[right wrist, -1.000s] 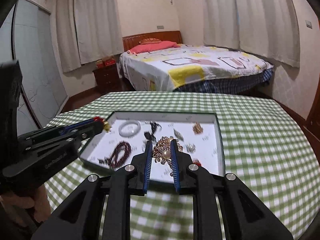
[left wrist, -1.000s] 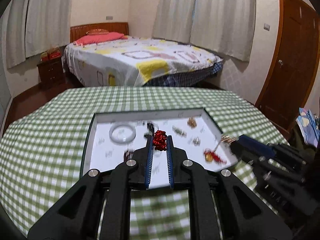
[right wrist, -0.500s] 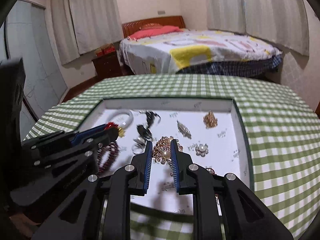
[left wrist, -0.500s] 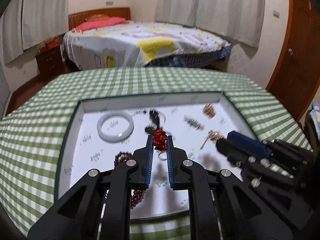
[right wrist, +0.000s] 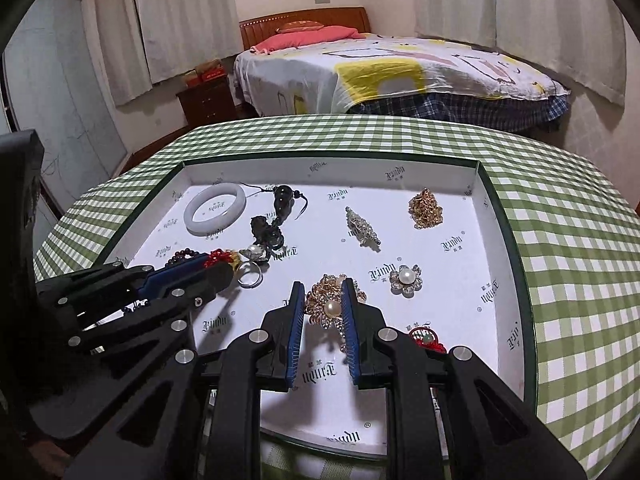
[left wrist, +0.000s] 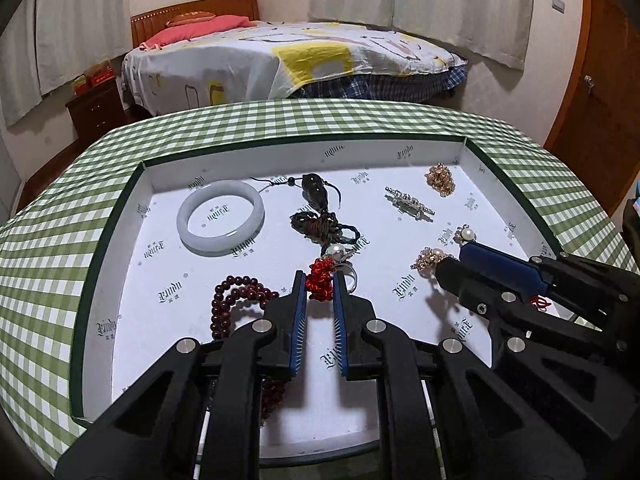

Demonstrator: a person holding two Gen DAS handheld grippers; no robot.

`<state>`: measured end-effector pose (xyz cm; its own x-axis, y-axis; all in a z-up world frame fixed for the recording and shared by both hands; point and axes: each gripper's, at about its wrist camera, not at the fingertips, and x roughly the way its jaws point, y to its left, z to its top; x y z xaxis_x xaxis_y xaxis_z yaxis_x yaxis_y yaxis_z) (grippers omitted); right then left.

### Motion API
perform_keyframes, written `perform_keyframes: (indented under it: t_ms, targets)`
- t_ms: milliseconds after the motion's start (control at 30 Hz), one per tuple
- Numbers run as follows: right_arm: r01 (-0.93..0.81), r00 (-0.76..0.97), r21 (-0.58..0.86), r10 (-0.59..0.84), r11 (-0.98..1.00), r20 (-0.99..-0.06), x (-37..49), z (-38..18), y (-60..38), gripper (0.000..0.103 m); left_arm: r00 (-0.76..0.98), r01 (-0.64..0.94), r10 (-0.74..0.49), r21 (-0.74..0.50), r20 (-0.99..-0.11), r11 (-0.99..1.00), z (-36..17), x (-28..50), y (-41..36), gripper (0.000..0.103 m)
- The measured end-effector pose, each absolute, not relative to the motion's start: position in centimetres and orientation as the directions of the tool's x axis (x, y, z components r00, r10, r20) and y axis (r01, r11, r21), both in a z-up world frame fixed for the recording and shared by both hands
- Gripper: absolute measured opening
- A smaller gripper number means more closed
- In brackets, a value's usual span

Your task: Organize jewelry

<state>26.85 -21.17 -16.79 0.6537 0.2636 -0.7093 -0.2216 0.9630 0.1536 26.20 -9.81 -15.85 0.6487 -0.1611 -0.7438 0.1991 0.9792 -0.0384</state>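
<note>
Bedroom setting: a bed [left wrist: 288, 52] under a yellow-and-white patterned cover, pale curtains, wooden door at right. Green-and-white checked cloth covers the worktop [left wrist: 320, 120]; on it sits a shallow white tray [left wrist: 116, 240] with dark green rim and printed lining. Inside lie a smooth pale jade bangle [left wrist: 221, 218], glossy dark-red bead bracelet [left wrist: 236, 304], dark corded pendant [left wrist: 316, 196], crumpled gold chain [right wrist: 425, 207] and pearl flower brooch [right wrist: 405, 279]. Left claw [left wrist: 320, 286] is clamped on a knotted red cord ornament [left wrist: 319, 282]; right claw [right wrist: 323, 308] is clamped on a gold filigree pearl brooch [right wrist: 330, 307], both low over the tray.
</note>
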Motion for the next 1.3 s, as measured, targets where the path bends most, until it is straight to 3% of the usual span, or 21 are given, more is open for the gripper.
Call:
perform_keyframes:
  t_ms: [267, 333, 400, 467, 667, 1100, 1300]
  targets:
    - [-0.217, 0.644, 0.182, 0.28, 0.959, -0.712, 26.6, -17.0, -21.5, 0.021, 0.625, 0.174, -0.162, -0.066, -0.764, 0.982, -16.3, 26.8, -9.3, 0.015]
    - [-0.21, 0.64, 0.193, 0.283, 0.959, -0.715, 26.8, -17.1, -21.6, 0.028, 0.622, 0.17, -0.164, -0.073, -0.766, 0.983, -16.3, 26.8, -9.1, 0.016]
    - [-0.202, 0.633, 0.216, 0.296, 0.955, -0.715, 26.9, -17.2, -22.0, 0.042, 0.618, 0.169, -0.168, -0.078, -0.768, 0.982, -16.4, 26.8, -9.0, 0.026]
    - [-0.197, 0.636, 0.223, 0.298, 0.955, -0.712, 26.8, -17.2, -22.1, 0.042, 0.617, 0.166, -0.167, -0.081, -0.769, 0.983, -16.4, 26.7, -8.9, 0.034]
    - [-0.195, 0.648, 0.214, 0.29, 0.957, -0.704, 26.7, -16.8, -22.0, 0.042, 0.617, 0.156, -0.167, -0.089, -0.769, 0.984, -16.3, 26.5, -8.8, 0.044]
    - [-0.13, 0.701, 0.174, 0.215, 0.976, -0.68, 25.5, -15.7, -23.1, 0.073, 0.659, 0.105, -0.109, -0.053, -0.744, 0.993, -14.8, 25.3, -7.8, 0.073]
    - [-0.102, 0.721, 0.166, 0.187, 0.981, -0.667, 23.8, -14.8, -23.3, 0.077, 0.696, 0.076, -0.077, -0.034, -0.714, 0.997, -13.0, 23.1, -7.1, 0.083]
